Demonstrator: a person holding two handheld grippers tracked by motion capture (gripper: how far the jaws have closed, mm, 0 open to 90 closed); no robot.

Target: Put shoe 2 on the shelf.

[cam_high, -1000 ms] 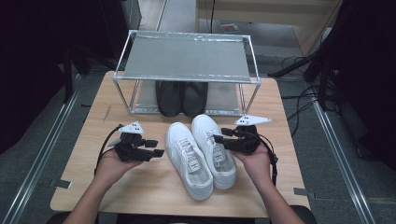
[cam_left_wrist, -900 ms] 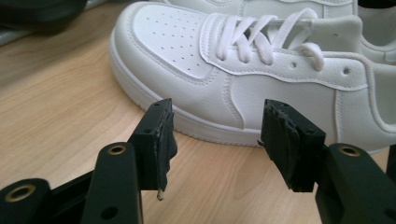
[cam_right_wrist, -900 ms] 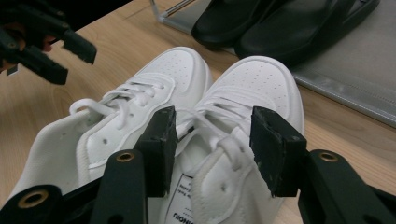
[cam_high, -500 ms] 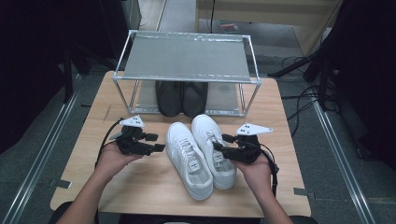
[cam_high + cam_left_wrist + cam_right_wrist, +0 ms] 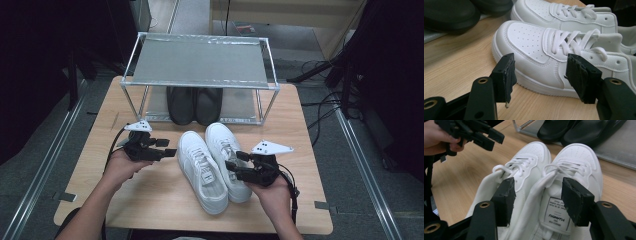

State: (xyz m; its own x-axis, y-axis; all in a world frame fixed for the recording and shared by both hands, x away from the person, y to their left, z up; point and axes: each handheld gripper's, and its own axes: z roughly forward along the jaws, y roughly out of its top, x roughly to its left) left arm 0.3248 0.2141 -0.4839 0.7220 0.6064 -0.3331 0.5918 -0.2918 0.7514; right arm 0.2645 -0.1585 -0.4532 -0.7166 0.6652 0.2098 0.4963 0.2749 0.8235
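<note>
My left gripper sits just to the left of the pair of white sneakers on the wooden table, its jaws standing wide with nothing between them; in the left gripper view the nearer sneaker lies just beyond the pads, side-on, toe to the left, and I am not touching it. My right gripper is at the heel end of the right-hand sneaker, pointing across toward the pair. Its jaws have just been opening and stand apart; in the right gripper view the pads hang above the two heels, with the tongue label of the right-hand sneaker showing in the gap, and I cannot tell whether they brush the collars. The two sneakers lie side by side, touching, toes toward the metal rack at the back. Under that rack sits a pair of black shoes, toes toward me.
</note>
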